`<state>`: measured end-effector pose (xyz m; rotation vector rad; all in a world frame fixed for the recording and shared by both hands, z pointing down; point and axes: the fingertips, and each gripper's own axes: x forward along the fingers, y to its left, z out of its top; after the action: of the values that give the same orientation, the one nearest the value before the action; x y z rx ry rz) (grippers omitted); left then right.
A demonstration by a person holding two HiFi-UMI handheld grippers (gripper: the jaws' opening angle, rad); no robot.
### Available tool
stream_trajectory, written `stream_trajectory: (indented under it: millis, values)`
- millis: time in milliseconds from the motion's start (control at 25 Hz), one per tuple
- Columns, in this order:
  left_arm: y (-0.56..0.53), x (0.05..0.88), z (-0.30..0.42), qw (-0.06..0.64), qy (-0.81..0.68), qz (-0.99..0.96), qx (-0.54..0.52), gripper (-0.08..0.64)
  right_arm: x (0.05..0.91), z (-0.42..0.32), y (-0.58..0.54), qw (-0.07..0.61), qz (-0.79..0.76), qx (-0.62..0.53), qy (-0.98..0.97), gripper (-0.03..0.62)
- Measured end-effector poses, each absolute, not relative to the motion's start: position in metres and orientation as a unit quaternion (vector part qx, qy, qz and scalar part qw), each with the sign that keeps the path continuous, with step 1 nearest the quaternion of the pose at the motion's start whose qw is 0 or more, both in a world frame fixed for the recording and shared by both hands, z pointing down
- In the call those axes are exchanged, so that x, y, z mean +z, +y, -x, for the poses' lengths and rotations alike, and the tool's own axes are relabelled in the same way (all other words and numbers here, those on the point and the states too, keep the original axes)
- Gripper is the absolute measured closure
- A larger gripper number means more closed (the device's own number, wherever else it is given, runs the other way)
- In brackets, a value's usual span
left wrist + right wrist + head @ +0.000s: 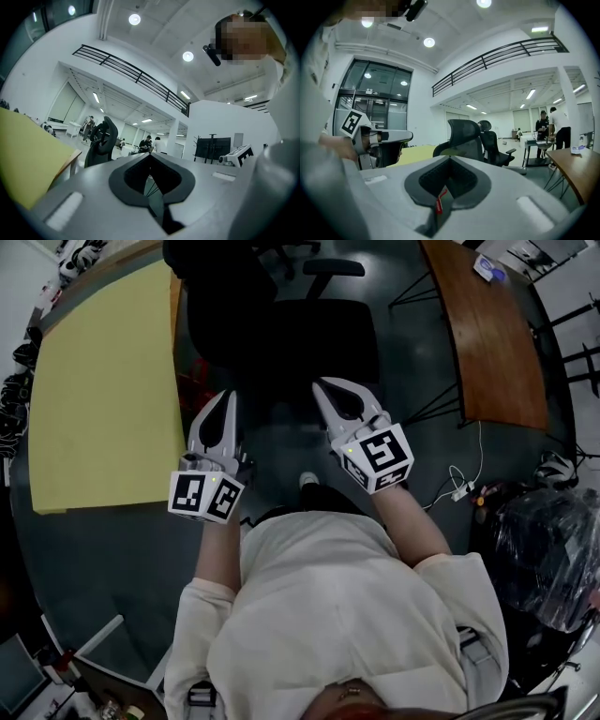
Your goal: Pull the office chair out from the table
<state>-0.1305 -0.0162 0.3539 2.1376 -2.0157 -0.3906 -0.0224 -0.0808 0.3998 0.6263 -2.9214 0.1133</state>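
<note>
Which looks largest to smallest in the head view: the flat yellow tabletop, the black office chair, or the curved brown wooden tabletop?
1 and 2, too close to rank: flat yellow tabletop and black office chair, which the picture's top edge cuts off.
3: curved brown wooden tabletop, clearly smaller.

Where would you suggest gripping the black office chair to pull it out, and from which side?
Probably the near seat edge of the black office chair, from the person's side: that flat edge faces the left gripper and right gripper, both shut and empty.
</note>
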Motion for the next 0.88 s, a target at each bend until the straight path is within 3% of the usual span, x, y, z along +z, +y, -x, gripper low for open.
stream_trajectory:
  millis: [880]
  values:
    - [0.204, 0.373, 0.101, 0.116, -0.561, -0.810, -0.124, 0.543, 0.428, -0.028, 0.171, 0.103, -0.372, 0.073, -0.920, 0.600]
